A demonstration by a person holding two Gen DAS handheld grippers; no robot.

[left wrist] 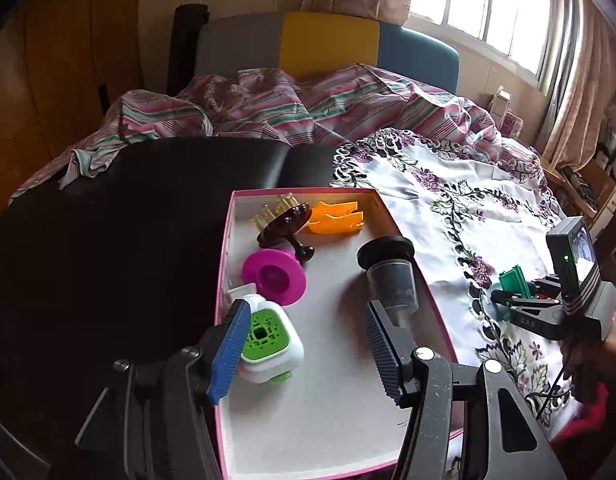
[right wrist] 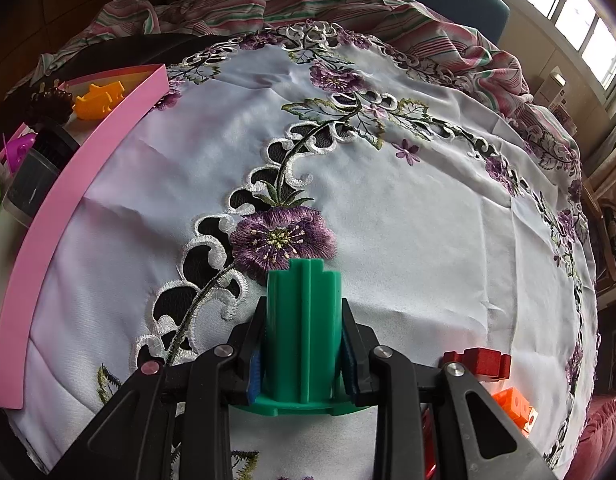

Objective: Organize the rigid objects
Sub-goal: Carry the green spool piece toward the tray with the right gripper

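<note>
An embroidered cloth (right wrist: 408, 208) covered the bed, with a pink box (left wrist: 328, 360) at its left edge. Right gripper (right wrist: 301, 354), jaws clamped on the green fluted piece (right wrist: 303, 320), was mid-transfer; left gripper (left wrist: 303, 344), jaws half-spread, hung empty over the box. Next: carry it into the box.

Colours only:
- box (left wrist: 404, 240): pink walls, off-white floor
- in the box: orange clip (left wrist: 335, 218); magenta spool (left wrist: 273, 276); dark brown brush (left wrist: 285, 226) with yellowish bristles; white gadget (left wrist: 267, 340) with a green perforated face; clear cup (left wrist: 392, 284) with a black lid
- tablecloth (right wrist: 428, 220): white, purple embroidered flowers, green leaves, black-and-white scroll cutwork
- bedsheet (left wrist: 267, 108): pink, green and white stripes
- headboard (left wrist: 328, 44): grey, yellow and blue panels
- green ribbed piece (right wrist: 303, 336) between the right gripper (right wrist: 303, 364) pads
- red block (right wrist: 482, 362) and orange block (right wrist: 514, 404) on the cloth
- left gripper (left wrist: 308, 344): black frame, blue ribbed pads
- curtains (left wrist: 580, 80): beige
</note>
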